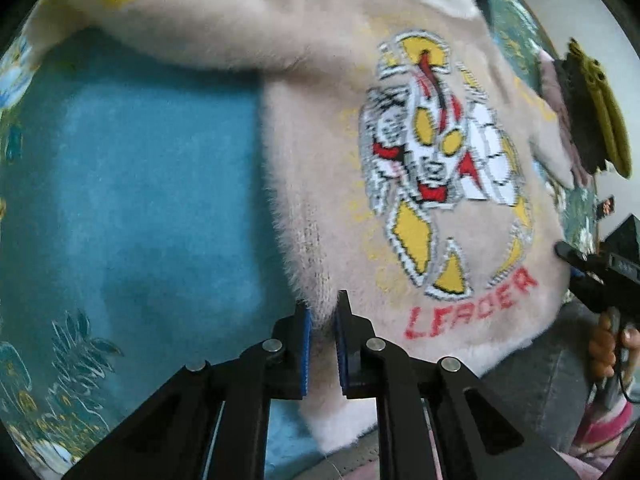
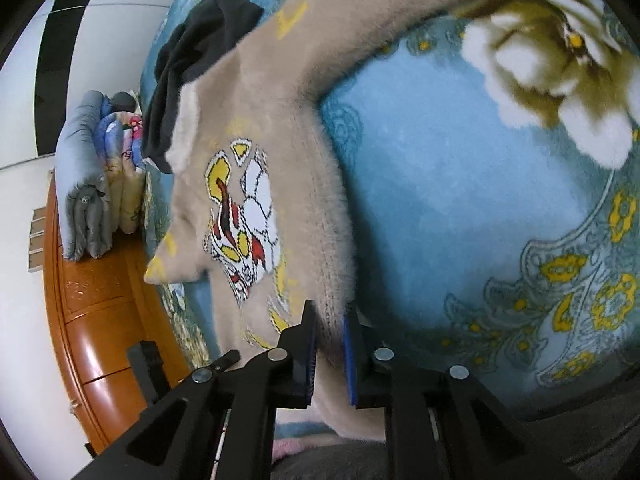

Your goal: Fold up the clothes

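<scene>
Hem of the beige sweater (image 2: 256,152) is being pinched between the right gripper (image 2: 330,356) pads; garment is being held over the blue floral blanket (image 2: 460,200); black garment (image 2: 200,64) is being overlapped at the far end; folded bedding (image 2: 96,176) is being kept on the wooden cabinet (image 2: 92,312).

a bedroom: floral blue blanket (image 2: 460,200), folded bedding (image 2: 100,172), wooden bedframe (image 2: 96,320).

The sweater (image 2: 256,184) lies on the blanket (image 2: 460,208), with folded bedding (image 2: 100,168) stacked behind it on the cabinet (image 2: 96,320).

Blue floral bedspread (image 2: 460,200); glossy orange wooden footboard (image 2: 100,320), probably; white wall (image 2: 24,360).
</scene>
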Tool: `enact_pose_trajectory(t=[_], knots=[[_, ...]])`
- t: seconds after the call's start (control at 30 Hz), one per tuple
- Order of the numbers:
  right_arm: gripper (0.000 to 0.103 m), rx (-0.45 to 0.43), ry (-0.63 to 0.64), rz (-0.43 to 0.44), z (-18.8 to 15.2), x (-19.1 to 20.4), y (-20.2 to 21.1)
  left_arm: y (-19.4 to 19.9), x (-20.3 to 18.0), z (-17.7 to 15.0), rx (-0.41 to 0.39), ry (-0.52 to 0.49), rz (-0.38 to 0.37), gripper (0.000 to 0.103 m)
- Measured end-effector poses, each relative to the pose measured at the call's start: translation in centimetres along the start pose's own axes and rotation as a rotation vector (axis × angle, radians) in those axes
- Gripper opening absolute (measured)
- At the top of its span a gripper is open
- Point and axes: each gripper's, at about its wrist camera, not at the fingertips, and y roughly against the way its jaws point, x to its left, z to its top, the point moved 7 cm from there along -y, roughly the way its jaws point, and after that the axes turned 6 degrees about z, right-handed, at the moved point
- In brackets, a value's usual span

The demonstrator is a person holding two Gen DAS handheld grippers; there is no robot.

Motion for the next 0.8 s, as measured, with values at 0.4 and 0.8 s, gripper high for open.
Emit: enact_pose_trajectory(t=[0.4, 0.8], knots=[[0.051, -0.679, -0.210, 0.195, 9.0, -6.8, 13.7, 7.9, 3.5, 6.2, -0.184, 0.272, -0.166, 0.039], [0.052, -0.735, -0.356, 0.252, 16.2, -13.5, 14.5, 6.0, 4.7, 8.0, -0.182, 0.407, -0.080, 0.039]])
